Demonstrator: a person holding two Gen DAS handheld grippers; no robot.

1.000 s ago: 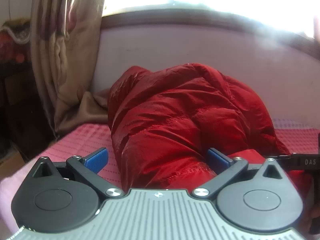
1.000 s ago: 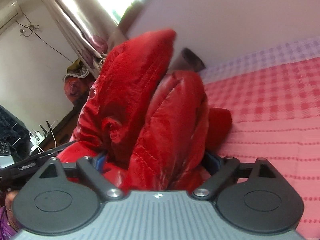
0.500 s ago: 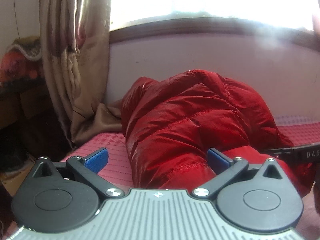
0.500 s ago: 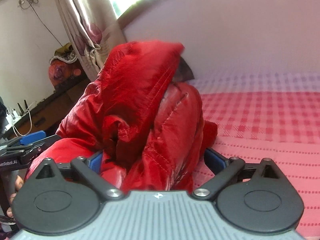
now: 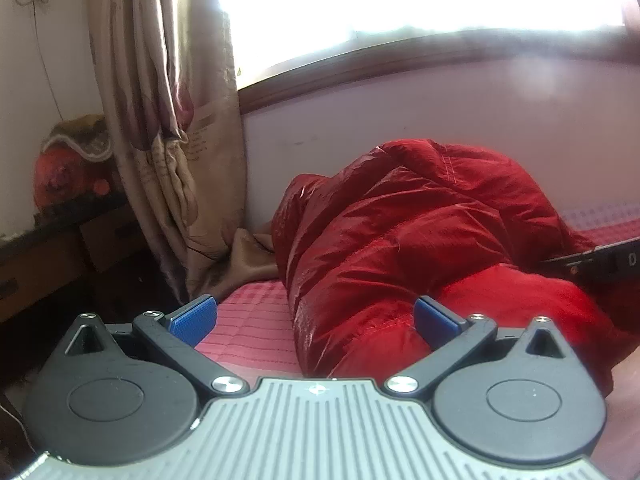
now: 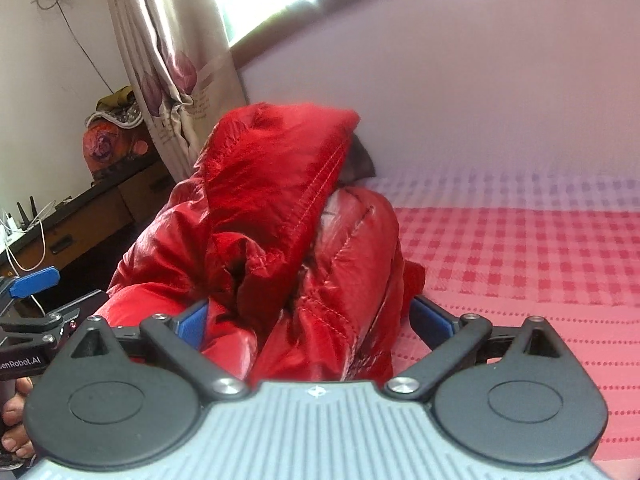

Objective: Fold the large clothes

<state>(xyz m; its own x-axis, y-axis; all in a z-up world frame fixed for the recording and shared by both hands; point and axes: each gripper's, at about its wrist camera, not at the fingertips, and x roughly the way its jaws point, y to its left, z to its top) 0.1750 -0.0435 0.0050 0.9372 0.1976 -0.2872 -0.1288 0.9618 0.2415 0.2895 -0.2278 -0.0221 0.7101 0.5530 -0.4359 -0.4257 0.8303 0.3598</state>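
Jacket point(image 5: 420, 240) is seen bunched on the bed point(image 6: 520, 264), seemingly only partly folded. Both the left claw point(image 5: 316, 318) and right claw point(image 6: 308, 320) are spread, nothing pinched; flattening is left.

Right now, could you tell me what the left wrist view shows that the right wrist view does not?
Only the left wrist view shows the bright window and the left gripper wide open, jacket fabric between its pads. Only the right wrist view shows the jacket's hood, the cabinet with cables, and the right gripper open around the fabric. Both share the red puffer jacket, the red checked bedcover and the floral curtain.
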